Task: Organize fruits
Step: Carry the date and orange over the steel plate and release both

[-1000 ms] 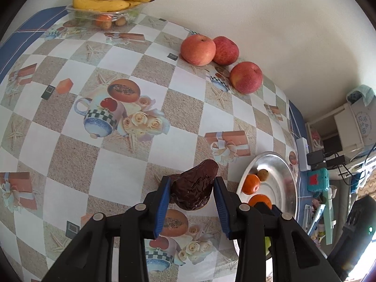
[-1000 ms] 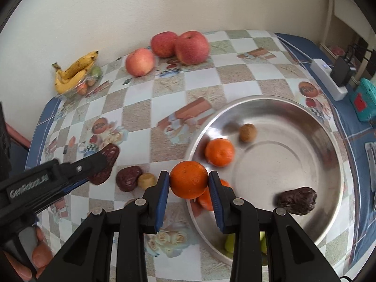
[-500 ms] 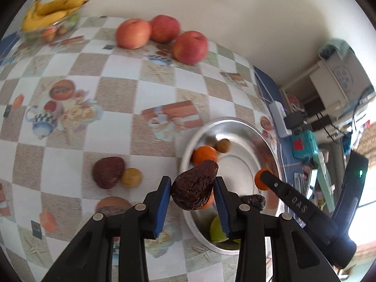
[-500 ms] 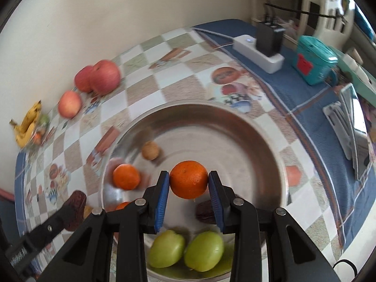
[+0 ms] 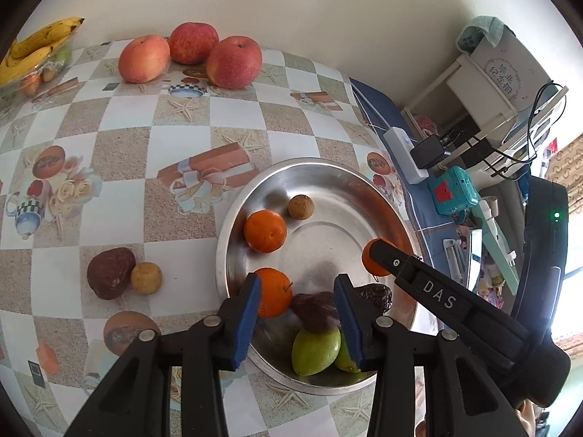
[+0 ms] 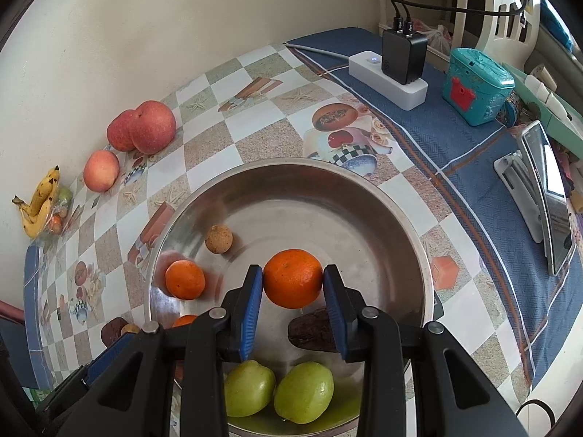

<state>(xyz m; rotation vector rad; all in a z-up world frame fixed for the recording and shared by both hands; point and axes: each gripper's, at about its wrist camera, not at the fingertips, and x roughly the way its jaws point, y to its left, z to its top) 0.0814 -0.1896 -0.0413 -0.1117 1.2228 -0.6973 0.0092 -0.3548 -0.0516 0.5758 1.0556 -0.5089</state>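
A steel bowl (image 5: 364,196) (image 6: 382,204) holds two oranges, a small brown fruit (image 5: 301,207), two green fruits (image 6: 277,393) and dark wrinkled fruits. My left gripper (image 5: 297,309) is open above the bowl's near side; a blurred dark wrinkled fruit (image 5: 314,309) lies loose between its jaws. My right gripper (image 6: 293,304) is shut on an orange (image 6: 293,278) and holds it over the bowl; it shows in the left wrist view (image 5: 379,260) too.
A dark fruit (image 5: 110,273) and a small yellow fruit (image 5: 146,277) lie on the tablecloth left of the bowl. Three apples (image 5: 233,62) and bananas (image 5: 32,47) are by the wall. A power strip (image 6: 388,80), teal box (image 6: 477,85) and phone stand (image 6: 546,200) are at right.
My left gripper has opened and let go of the dark wrinkled fruit over the bowl. My right gripper has stayed over the bowl with the orange.
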